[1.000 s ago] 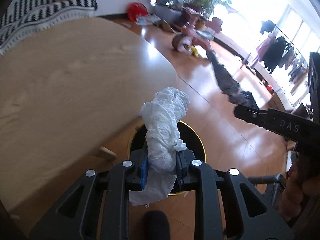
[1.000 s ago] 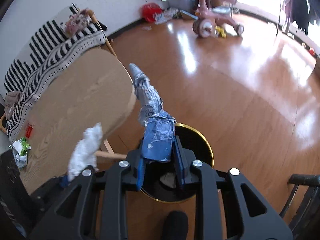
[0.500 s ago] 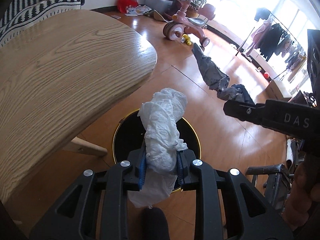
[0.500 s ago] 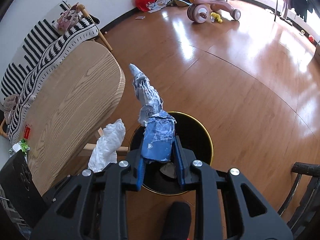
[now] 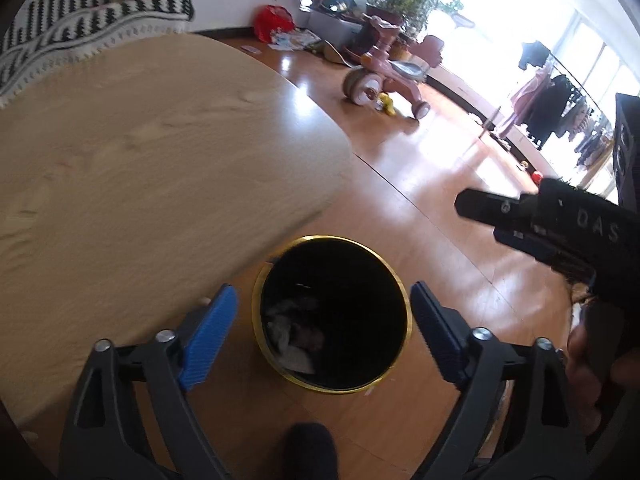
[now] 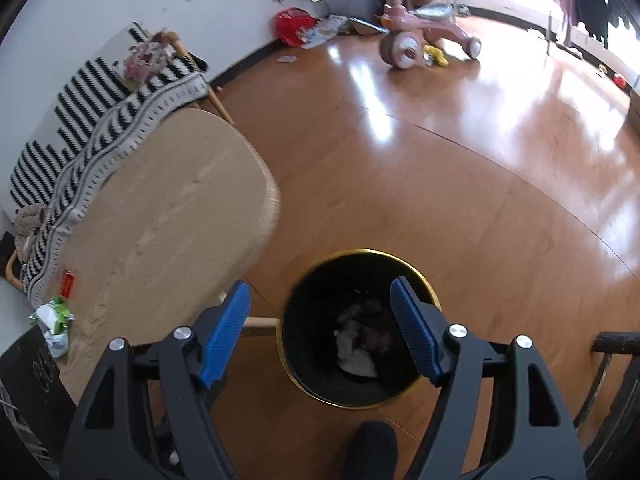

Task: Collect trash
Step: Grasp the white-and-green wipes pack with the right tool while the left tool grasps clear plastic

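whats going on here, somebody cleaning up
Yes. A person holds a gripper in each hand over a black bin on the floor beside a wooden table. The left gripper and the right gripper are both open and empty. Crumpled trash lies at the bottom of the bin. A green wrapper sits on the table's far end.

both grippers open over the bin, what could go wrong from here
1. The bin stands close under the table edge, so either hand-held gripper could knock the edge when lifting back toward it.
2. The left hand-held gripper and right hand-held gripper hang close together and might bump.
3. A green-and-white wrapper and a small red item lie on the table's far end, easy to miss.
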`<action>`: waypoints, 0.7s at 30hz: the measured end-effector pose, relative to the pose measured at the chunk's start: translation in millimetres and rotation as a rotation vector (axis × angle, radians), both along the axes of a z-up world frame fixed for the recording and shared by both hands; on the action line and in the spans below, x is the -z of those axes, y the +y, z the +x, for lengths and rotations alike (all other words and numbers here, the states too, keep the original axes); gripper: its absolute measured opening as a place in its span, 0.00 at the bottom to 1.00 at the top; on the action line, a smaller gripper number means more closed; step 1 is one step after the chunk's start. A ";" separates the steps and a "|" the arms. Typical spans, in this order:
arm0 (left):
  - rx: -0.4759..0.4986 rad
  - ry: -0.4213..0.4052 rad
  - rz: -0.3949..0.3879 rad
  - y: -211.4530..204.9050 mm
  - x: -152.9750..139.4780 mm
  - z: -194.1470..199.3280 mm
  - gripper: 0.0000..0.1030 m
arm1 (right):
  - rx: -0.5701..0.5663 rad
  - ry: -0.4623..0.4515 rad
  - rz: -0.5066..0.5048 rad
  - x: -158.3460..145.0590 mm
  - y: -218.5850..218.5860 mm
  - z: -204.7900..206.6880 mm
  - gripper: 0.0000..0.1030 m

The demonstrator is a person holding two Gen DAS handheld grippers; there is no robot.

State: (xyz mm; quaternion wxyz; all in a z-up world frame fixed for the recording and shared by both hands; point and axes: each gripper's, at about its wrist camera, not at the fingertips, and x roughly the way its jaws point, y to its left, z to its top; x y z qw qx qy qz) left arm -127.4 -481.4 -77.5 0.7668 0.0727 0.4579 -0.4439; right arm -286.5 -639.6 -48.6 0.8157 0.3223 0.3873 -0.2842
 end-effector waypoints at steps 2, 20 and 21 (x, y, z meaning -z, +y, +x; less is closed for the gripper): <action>-0.032 -0.041 0.006 29.9 -13.8 13.6 0.88 | -0.028 -0.022 -0.020 -8.8 12.1 14.1 0.77; -0.581 -0.158 -0.022 372.4 -81.5 149.3 0.91 | -0.521 -0.224 -0.096 -51.5 238.9 214.5 0.82; -0.598 -0.143 -0.032 380.8 -81.7 155.7 0.91 | -0.543 -0.226 -0.092 -50.3 250.1 225.6 0.82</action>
